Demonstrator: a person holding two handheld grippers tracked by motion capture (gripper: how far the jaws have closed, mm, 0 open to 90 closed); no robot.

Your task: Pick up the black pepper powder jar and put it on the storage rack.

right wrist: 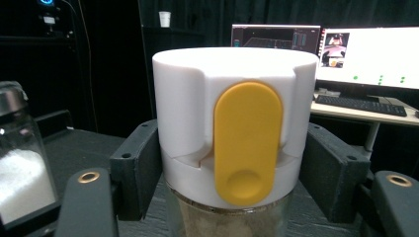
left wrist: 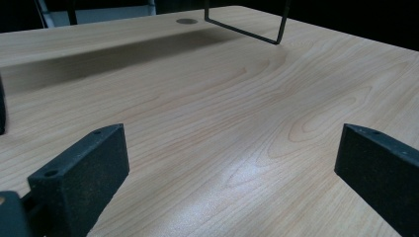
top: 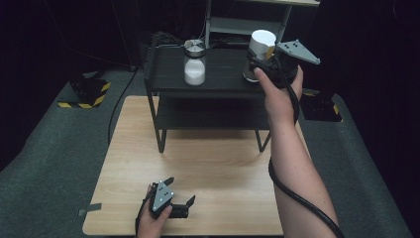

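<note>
On the far right of the black shelf (top: 218, 82), I have the right gripper (top: 258, 63) clamped around the upright white-lidded jar (right wrist: 234, 128), axis vertical, while my left gripper (top: 179, 201) rests open and empty, well apart.

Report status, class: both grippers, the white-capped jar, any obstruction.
Right gripper shut on white-capped jar on black shelf. Left gripper open, empty. Glass jar well aside.

No text, label or brand could be read on the white-capped jar (right wrist: 232, 133). The monitor screens (right wrist: 368, 54) behind it were too small to read.
</note>
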